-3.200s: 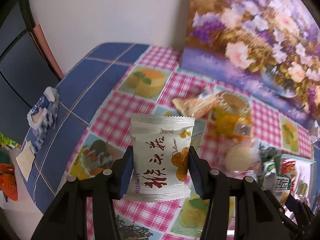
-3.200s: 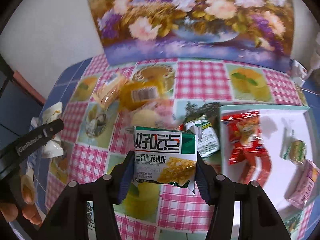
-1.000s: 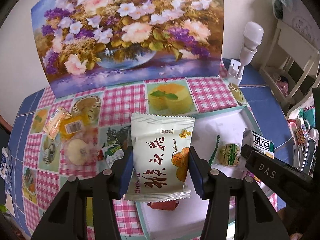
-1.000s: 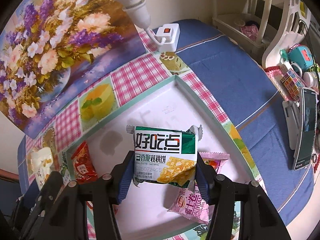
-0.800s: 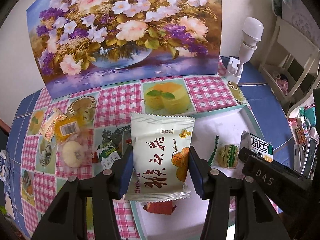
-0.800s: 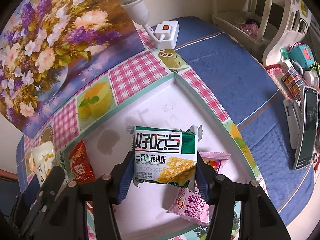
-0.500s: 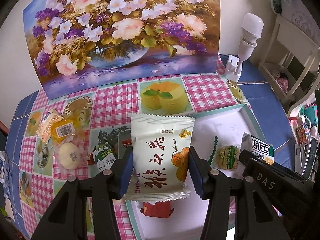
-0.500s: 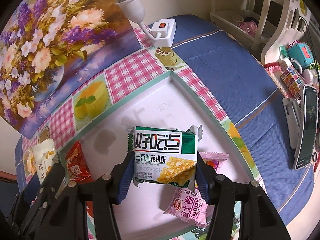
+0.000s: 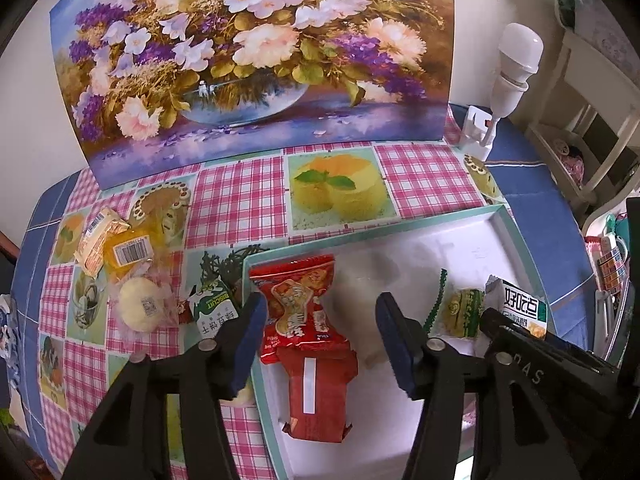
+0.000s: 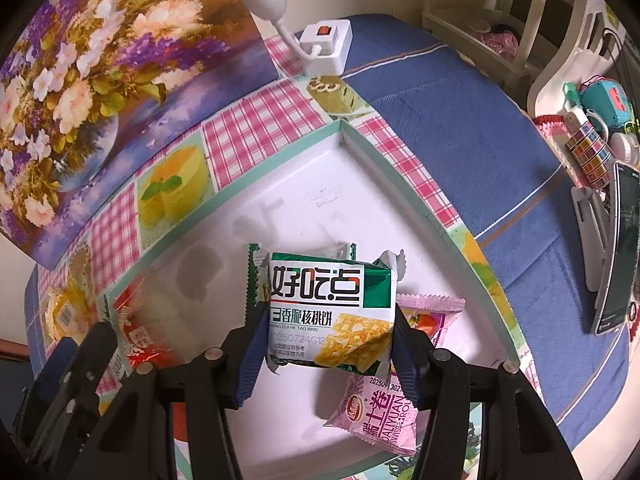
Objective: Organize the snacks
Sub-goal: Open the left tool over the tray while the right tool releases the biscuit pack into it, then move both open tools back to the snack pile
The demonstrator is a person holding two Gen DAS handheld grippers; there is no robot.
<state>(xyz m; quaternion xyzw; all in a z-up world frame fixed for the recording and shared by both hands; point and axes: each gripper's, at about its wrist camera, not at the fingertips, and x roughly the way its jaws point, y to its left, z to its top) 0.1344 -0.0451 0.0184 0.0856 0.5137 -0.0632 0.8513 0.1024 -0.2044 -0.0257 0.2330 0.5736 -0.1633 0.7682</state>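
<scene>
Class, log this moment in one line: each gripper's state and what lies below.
left gripper: open, over red packets in tray | right gripper: shut on green biscuit packet, over tray | in tray: pink packet

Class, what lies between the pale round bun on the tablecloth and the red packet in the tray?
A small green-and-white biscuit packet, just outside the tray's rim, seen in the left wrist view.

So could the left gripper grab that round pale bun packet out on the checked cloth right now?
Probably yes. The left gripper is open and holds nothing, and the bun packet lies uncovered on the cloth, outside the tray, with nothing stacked on it.
</scene>
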